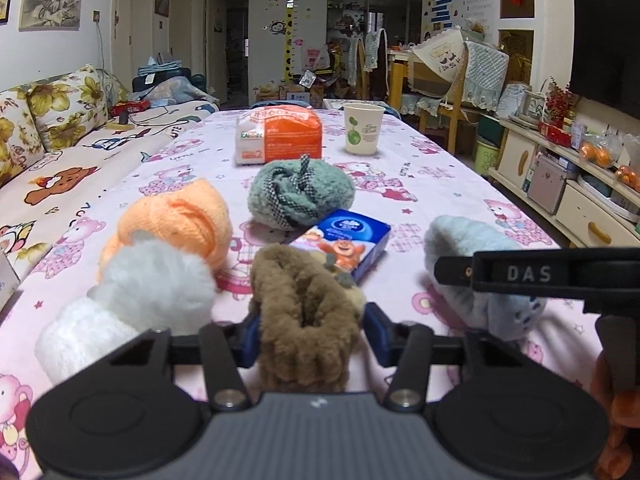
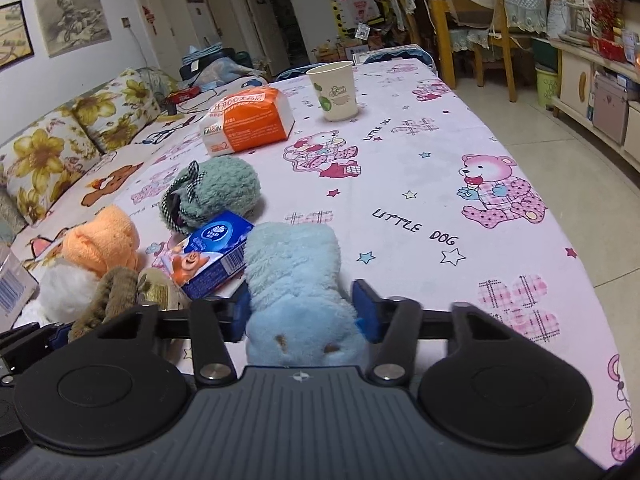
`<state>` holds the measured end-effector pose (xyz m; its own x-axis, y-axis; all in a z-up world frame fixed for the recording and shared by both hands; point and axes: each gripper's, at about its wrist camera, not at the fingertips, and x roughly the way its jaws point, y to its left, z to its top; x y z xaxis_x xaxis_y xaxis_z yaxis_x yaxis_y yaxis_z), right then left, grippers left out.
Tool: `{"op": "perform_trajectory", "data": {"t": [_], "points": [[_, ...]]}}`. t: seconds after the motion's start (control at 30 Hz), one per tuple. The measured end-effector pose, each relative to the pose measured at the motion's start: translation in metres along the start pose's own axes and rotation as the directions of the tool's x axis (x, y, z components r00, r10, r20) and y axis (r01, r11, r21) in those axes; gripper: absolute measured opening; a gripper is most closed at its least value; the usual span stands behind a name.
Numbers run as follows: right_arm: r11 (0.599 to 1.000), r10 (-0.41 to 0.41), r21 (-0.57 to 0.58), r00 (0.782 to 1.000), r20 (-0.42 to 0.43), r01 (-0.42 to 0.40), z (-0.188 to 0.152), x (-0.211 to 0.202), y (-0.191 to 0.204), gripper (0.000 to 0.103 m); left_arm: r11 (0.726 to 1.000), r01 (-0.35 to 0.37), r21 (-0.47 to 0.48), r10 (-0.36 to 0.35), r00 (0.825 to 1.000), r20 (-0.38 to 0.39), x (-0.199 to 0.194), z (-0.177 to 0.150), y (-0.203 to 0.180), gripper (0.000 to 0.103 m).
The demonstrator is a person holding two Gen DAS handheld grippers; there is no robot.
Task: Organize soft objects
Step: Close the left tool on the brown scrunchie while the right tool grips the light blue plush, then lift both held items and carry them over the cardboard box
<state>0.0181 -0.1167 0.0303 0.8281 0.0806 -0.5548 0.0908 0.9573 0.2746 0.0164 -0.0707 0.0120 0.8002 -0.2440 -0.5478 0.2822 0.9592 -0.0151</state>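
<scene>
Here, in the left wrist view, the left gripper (image 1: pixel 310 334) has its jaws closed on a brown fuzzy sock (image 1: pixel 304 312), squeezed between the blue pads (image 1: pixel 376 332) near the bottom of the scene. Just left of it lie a white fluffy sock (image 1: pixel 132 304) and an orange knitted sock (image 1: pixel 176 220), touching each other. A blue tissue pack (image 1: pixel 344 242) sits right behind the brown sock, and a green fuzzy sock (image 1: pixel 300 194) lies farther off. At the far end stand an orange tissue pack (image 1: pixel 280 136) and a paper cup (image 1: pixel 362 128); what the cup holds cannot be told. All rest on a pink bear-print tablecloth (image 1: pixel 440 184).

In the right wrist view, the right gripper (image 2: pixel 304 316) clamps a light blue fuzzy sock (image 2: pixel 296 276) between its jaws. The blue tissue pack (image 2: pixel 212 252) lies just to its left, touching it, with the brown sock (image 2: pixel 112 292) and orange sock (image 2: pixel 104 240) farther left.
</scene>
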Motion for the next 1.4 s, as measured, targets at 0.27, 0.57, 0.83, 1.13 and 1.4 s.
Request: {"op": "perform_trajectory", "data": {"t": [0.27, 0.57, 0.83, 1.13, 1.4], "points": [[1.000, 0.006, -0.005, 1.000, 0.015, -0.006, -0.003, -0.002, -0.003, 0.056, 0.999, 0.022, -0.030, -0.022, 1.000, 0.004, -0.008, -0.004, 0.007, 0.037], [0.999, 0.021, -0.031, 1.000, 0.014, -0.020, -0.009, -0.009, 0.002, 0.055, 0.997, 0.054, -0.052, -0.054, 0.999, 0.000, -0.026, -0.015, 0.016, 0.037], [0.997, 0.034, -0.073, 0.999, 0.021, -0.032, -0.017, -0.023, 0.013, 0.054, 0.995, 0.068, -0.074, -0.068, 0.998, -0.004, -0.044, -0.024, 0.021, 0.037], [0.995, 0.039, -0.094, 0.999, 0.028, -0.037, -0.024, -0.036, 0.024, 0.054, 0.990, 0.078, -0.122, -0.076, 0.997, 0.016, -0.064, -0.028, 0.035, 0.037], [0.997, 0.041, -0.071, 0.999, 0.033, -0.038, -0.033, -0.049, 0.032, 0.054, 0.988, 0.083, -0.133, -0.077, 0.996, 0.050, -0.084, -0.029, 0.046, 0.037]]}}
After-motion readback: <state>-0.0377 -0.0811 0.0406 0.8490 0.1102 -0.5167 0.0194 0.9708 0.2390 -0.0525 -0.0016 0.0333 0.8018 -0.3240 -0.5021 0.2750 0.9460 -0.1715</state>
